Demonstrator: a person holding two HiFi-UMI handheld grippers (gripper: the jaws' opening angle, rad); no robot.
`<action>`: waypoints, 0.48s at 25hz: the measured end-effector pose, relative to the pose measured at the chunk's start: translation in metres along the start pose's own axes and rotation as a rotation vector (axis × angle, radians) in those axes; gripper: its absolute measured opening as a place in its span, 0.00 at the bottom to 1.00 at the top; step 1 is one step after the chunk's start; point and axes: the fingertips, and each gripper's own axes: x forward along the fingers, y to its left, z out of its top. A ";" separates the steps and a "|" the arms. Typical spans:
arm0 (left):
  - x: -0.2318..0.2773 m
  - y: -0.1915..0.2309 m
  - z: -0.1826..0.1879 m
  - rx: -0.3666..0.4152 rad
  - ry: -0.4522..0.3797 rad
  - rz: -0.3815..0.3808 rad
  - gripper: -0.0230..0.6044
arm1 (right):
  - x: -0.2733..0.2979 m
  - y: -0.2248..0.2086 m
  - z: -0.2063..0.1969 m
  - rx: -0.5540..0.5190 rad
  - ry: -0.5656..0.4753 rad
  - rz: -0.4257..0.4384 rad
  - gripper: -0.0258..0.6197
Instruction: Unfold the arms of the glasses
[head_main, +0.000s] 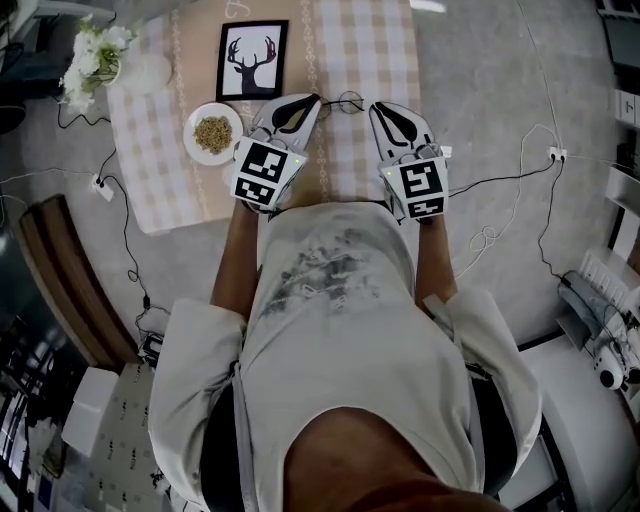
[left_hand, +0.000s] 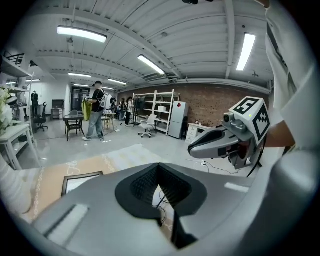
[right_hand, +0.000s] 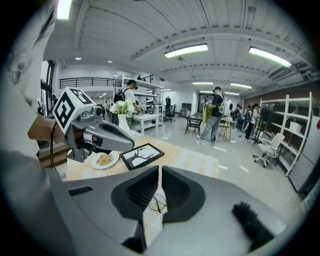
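The glasses (head_main: 348, 102), thin-wired and probably light, slippery and easily bent, lie on the table just right of the deer picture (head_main: 252, 60), between the closed, empty left gripper (head_main: 312, 100) and right gripper (head_main: 380, 108); steady the front, pinch an arm tip.

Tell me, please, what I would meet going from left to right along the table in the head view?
White flowers → plate of food → left hand-held gripper → glasses → right hand-held gripper.
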 end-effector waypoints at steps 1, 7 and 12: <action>0.003 -0.001 -0.003 -0.003 0.008 -0.006 0.05 | 0.001 0.000 -0.002 0.002 0.006 0.001 0.07; 0.019 -0.006 -0.021 -0.002 0.060 -0.046 0.06 | 0.009 0.000 -0.014 0.010 0.041 0.012 0.07; 0.033 -0.009 -0.037 0.022 0.106 -0.080 0.07 | 0.016 0.003 -0.026 0.015 0.068 0.027 0.07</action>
